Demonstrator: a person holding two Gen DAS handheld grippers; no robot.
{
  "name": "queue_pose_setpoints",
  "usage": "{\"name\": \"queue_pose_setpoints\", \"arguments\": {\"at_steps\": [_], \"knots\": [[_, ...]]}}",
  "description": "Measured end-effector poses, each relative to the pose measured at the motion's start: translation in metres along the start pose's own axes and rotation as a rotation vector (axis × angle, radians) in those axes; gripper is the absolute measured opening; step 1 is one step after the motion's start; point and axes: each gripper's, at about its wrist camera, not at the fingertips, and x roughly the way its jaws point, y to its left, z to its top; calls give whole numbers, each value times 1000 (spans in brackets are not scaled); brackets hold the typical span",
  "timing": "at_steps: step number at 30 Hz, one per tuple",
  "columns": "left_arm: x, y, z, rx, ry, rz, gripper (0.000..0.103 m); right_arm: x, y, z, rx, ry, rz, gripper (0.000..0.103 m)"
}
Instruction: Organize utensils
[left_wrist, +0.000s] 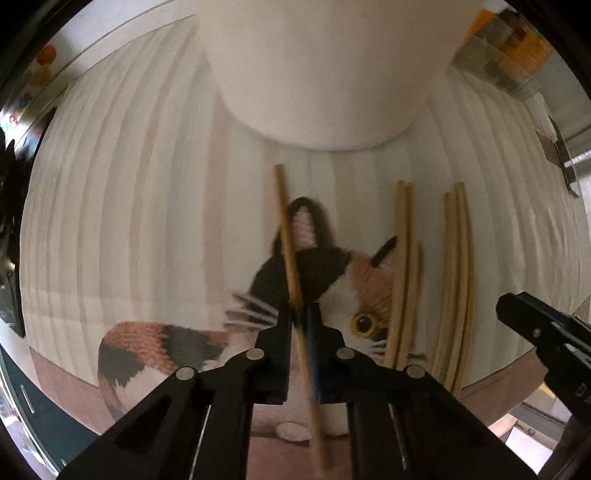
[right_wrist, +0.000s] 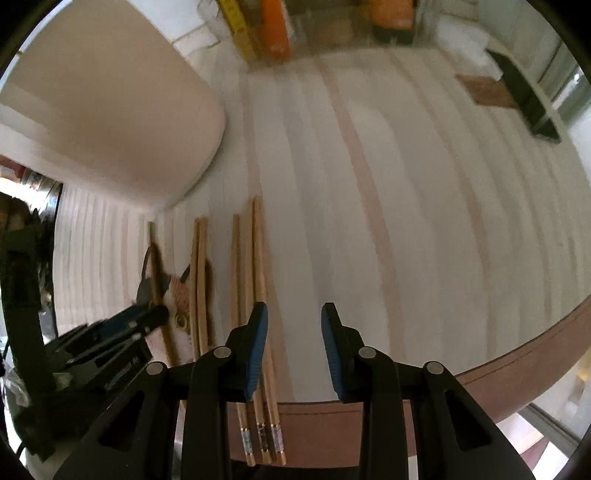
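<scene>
the left gripper (left_wrist: 300, 314) has its fingers drawn almost together around 1 wooden chopstick (left_wrist: 286, 229), which runs from between the jaws up and away toward the far side, its tip ending short of the big white container (left_wrist: 317, 74). the stick looks blurred and sits over the black ear of the cat picture (left_wrist: 325, 280) printed on the striped placemat (left_wrist: 129, 221). whether its far end touches the mat cannot be told.

to the right of the held stick, a pair of chopsticks (left_wrist: 404, 273) lies on the mat across the cat's orange cheek, and further right a second bundle (left_wrist: 456, 280) lies alongside it, close but apart. the right gripper (left_wrist: 546, 332) shows at the near right edge of the left wrist view, beside that second bundle.

in the right wrist view the right gripper (right_wrist: 293, 347) stands with its blue-padded fingers (right_wrist: 258, 347) wide apart and nothing between them. its left finger hovers over a group of 3 chopsticks (right_wrist: 258, 258) whose banded handle ends reach past the near edge of the mat. left of those lies the pair (right_wrist: 199, 280) on the cat's face, and further left the left gripper (right_wrist: 147, 317) with the single stick (right_wrist: 157, 273).

the white container (right_wrist: 110, 103) fills the far left and stands right beyond the chopstick tips. at the far edge stand yellow and orange boxes (right_wrist: 273, 33), and at the far right a dark object (right_wrist: 524, 96) rests beside a brown coaster (right_wrist: 487, 90). the mat lies on a brown table (right_wrist: 480, 387).
</scene>
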Motion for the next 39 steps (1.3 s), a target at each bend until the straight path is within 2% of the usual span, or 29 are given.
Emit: {"name": "queue_pose_setpoints", "arguments": {"at_steps": [5,8,9,10,11,12,20,30,33,34,39], "knots": [[-2,22,-14,-63,10,25,5,12,11,-1,-41,42,8,32],[-2,27,-23,-70,11,31,5,25,21,-5,-84,78,-16,32],[-2,27,-25,-70,11,33,5,28,25,-8,-109,72,-41,26],[-3,28,-26,-70,10,35,5,27,28,-9,-131,62,-55,15],[-3,28,-28,-70,10,37,5,27,30,-10,-149,58,-68,8],[-4,28,-30,-70,10,36,5,28,30,-11,-154,66,-92,6],[-4,35,-31,-78,10,23,5,22,3,-22,-158,87,-194,6],[-2,38,-25,-80,14,22,6,23,-20,-30,-138,119,-196,9],[-2,38,-24,-78,14,23,6,35,-2,-28,-140,123,-202,9],[-2,38,-24,-78,13,22,6,39,10,-15,-140,125,-203,9],[0,36,-21,-75,14,25,6,35,15,-2,-142,133,-203,9]]}}
